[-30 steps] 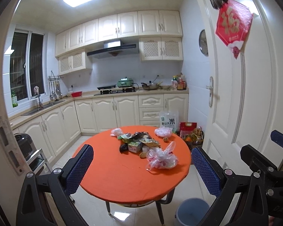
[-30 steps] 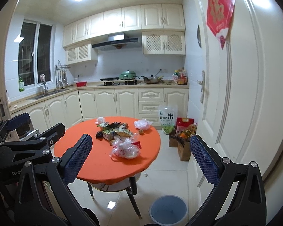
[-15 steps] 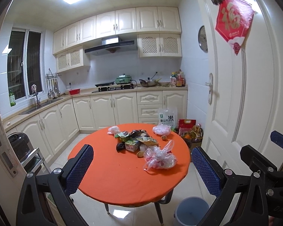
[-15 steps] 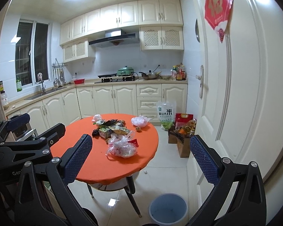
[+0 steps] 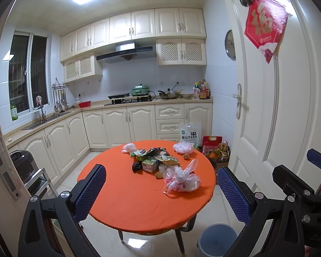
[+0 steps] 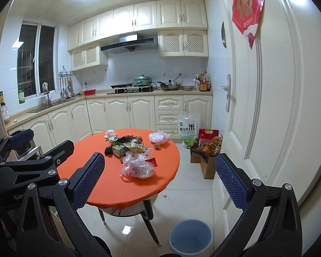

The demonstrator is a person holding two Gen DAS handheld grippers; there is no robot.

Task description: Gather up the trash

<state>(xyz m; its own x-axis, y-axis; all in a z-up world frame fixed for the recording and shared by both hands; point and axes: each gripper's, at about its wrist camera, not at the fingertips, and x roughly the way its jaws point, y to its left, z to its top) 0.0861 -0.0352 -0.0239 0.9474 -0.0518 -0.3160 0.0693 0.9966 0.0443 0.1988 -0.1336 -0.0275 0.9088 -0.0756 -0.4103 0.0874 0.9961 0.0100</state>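
round table with orange cloth [image 5: 126, 201] is the landmark. trash sits on its far half: clear knotted plastic bag with red bits [image 5: 182, 181] nearest the near-right edge, small green-and-white carton [image 5: 149, 165] and black crumpled wrapper [image 5: 136, 167] just behind it, pile of foil snack wrappers [image 5: 158, 154] past those, two white crumpled plastic bags [image 5: 183, 147] at the far rim. grey-blue round plastic bin [image 6: 190, 237] on the floor below the table's near-right side. left gripper [image 5: 161, 189] fingers wide apart, nothing between them, short of the table. right gripper [image 6: 160, 180] same, spread apart and holding nothing.
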